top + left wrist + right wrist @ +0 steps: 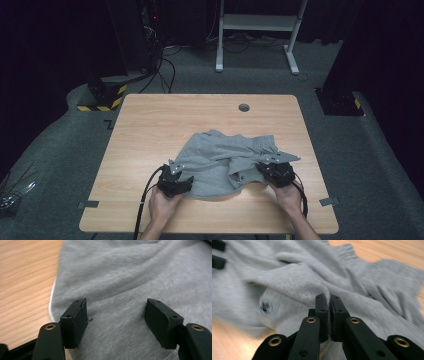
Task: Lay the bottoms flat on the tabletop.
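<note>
Grey garment point(220, 157) crumpled mid-table.

High view: overhead, facing forward-down onto wooden table point(150, 125). Gripper views: close, low, along own jaws. Shared by all: grey garment point(215, 160) point(140, 277) point(294, 277)

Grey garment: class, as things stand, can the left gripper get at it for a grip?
Probably yes. The left gripper hangs open right over the grey garment, its jaws spread with cloth between them and nothing in the way, while the right gripper already pinches a fold.
</note>
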`<state>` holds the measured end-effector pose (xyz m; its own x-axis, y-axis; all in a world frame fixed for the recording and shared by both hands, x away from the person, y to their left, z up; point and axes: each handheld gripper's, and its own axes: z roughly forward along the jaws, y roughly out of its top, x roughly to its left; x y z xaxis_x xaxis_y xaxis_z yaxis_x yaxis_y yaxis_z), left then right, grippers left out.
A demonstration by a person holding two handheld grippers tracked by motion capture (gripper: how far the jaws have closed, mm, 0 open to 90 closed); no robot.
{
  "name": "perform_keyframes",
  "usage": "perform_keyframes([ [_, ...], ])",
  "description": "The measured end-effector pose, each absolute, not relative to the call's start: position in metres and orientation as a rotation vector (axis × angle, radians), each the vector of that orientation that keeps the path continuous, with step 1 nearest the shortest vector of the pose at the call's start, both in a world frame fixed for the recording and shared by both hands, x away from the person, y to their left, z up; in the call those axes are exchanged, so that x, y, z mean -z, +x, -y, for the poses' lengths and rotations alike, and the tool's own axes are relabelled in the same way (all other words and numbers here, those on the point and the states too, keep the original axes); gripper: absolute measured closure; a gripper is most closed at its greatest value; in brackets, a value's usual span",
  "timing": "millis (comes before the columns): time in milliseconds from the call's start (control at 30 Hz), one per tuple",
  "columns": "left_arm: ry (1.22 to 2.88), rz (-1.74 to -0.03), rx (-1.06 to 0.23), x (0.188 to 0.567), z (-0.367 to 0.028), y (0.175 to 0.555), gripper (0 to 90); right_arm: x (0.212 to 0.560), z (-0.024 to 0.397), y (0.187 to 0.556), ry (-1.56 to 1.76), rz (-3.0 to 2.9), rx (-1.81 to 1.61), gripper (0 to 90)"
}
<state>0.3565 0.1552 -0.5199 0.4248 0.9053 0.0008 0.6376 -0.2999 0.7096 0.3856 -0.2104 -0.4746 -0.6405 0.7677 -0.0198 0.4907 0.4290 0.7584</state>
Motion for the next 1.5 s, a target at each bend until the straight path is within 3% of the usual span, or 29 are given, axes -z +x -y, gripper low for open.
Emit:
perform_keyframes([
  [333,2.024,-1.350,-0.523,0.516,-0.166,0.360,35.2,0.486,0.237,0.389,1.200,-2.285,-1.001,83.4],
  [533,2.043,-1.235,-0.511,0.503,-0.152,0.351,33.7,0.472,0.223,0.374,1.147,-2.263,-1.120,64.8],
  [767,2.102,-1.218,-0.505,0.512,-0.137,0.355,33.6,0.480,0.196,0.365,1.084,-2.347,-1.125,55.3],
  [867,2.091,-1.232,-0.505,0.518,-0.141,0.355,33.6,0.492,0.193,0.367,1.119,-2.387,-1.076,58.0],
  [967,2.083,-1.257,-0.520,0.518,-0.147,0.355,34.9,0.505,0.194,0.369,1.118,-2.438,-0.992,75.5],
  [1033,2.074,-1.268,-0.528,0.519,-0.153,0.354,34.9,0.512,0.198,0.370,1.124,-2.452,-0.969,81.9],
  [1267,2.042,-1.322,-0.547,0.519,-0.167,0.352,35.5,0.511,0.220,0.384,1.161,-2.366,-0.894,83.1],
  [1500,2.062,-1.272,-0.524,0.519,-0.146,0.353,34.5,0.510,0.220,0.410,1.219,-2.355,-0.896,79.7],
])
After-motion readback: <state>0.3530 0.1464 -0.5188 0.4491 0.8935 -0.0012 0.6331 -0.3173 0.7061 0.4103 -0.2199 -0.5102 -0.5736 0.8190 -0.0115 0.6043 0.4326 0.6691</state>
